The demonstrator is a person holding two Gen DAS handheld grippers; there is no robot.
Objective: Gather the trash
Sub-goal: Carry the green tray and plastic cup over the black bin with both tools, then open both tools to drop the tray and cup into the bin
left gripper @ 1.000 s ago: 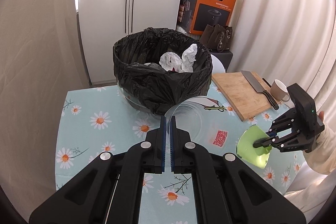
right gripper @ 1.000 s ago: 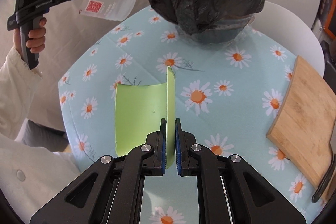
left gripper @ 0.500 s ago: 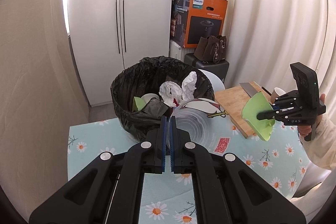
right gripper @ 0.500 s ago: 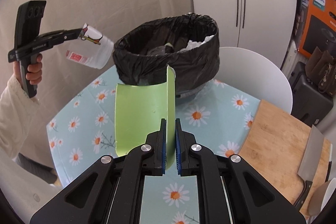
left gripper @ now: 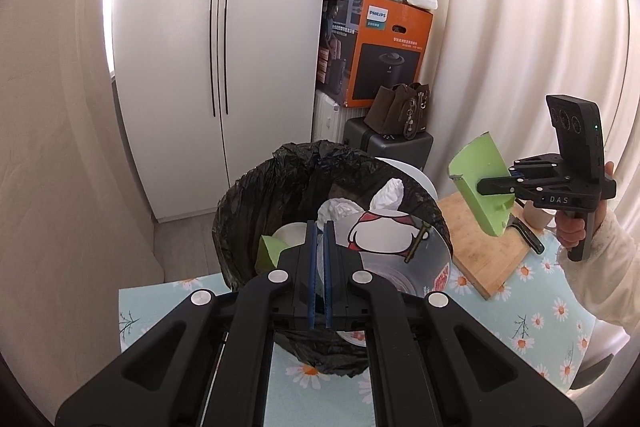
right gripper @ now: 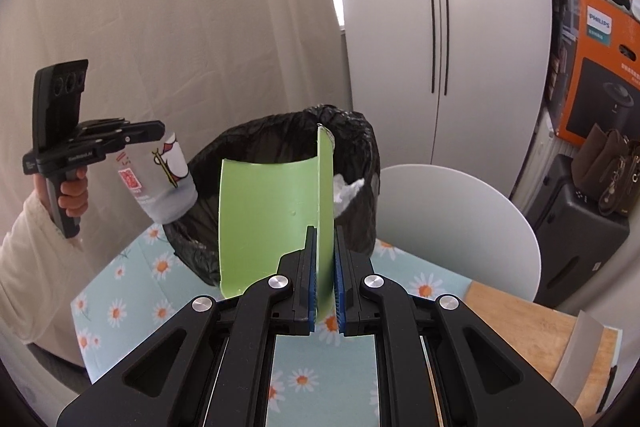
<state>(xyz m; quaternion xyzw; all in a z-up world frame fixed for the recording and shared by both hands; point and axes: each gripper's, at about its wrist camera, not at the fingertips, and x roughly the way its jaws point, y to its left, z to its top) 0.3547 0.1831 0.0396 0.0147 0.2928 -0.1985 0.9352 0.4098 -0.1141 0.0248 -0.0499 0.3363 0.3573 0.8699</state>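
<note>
Left wrist view: left gripper [left gripper: 319, 247] is clamped on the rim of one clear plastic cup [left gripper: 392, 251], held over the black-lined trash bin [left gripper: 248, 203]; the bin holds crumpled white paper [left gripper: 386, 193] and a green scrap [left gripper: 267, 253].
Same view, right side: right gripper [left gripper: 486, 185] pinches one green cup piece [left gripper: 478, 187], above the cutting board [left gripper: 480, 247], beside the bin.
Right wrist view: blue pads [right gripper: 311, 287] are closed on the green piece's edge; bin behind it, clear cup at its left rim.
</note>
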